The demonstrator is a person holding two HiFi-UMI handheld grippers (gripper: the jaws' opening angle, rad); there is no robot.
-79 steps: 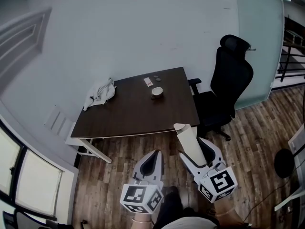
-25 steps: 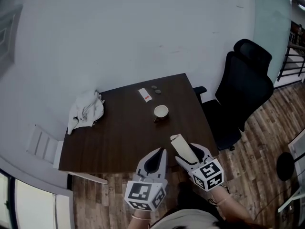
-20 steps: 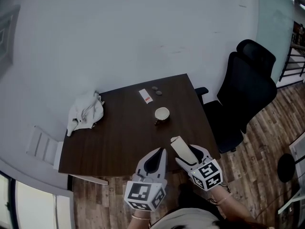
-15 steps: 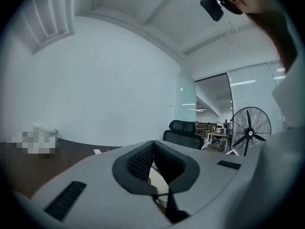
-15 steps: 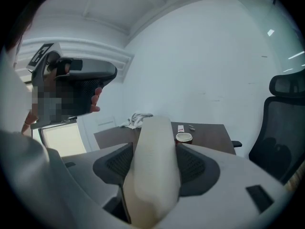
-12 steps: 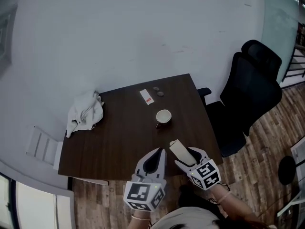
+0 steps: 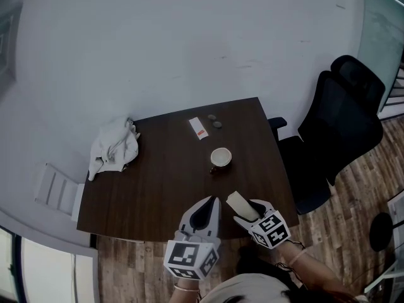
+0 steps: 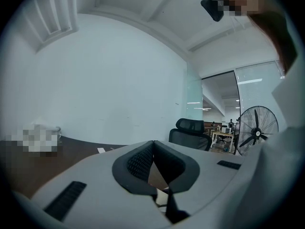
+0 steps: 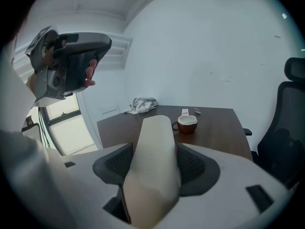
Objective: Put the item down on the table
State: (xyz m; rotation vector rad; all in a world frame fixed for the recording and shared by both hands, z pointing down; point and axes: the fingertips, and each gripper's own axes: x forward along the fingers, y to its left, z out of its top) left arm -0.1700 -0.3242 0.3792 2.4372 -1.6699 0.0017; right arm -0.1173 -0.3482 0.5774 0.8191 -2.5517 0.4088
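One cream roll [image 9: 152, 166], lengthwise along jaws

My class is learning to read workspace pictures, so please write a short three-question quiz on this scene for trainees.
1. True or false: the right gripper grips a cream-coloured roll.
2. In the head view, what lies at the left end of the dark wooden table? A crumpled white cloth; B book; C bottle.
3. Fill in: the left gripper's jaws are ____ and empty.
Key: 1 true; 2 A; 3 shut.

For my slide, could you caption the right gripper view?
Right hand-held gripper grips a cream roll, facing a table with a mug.
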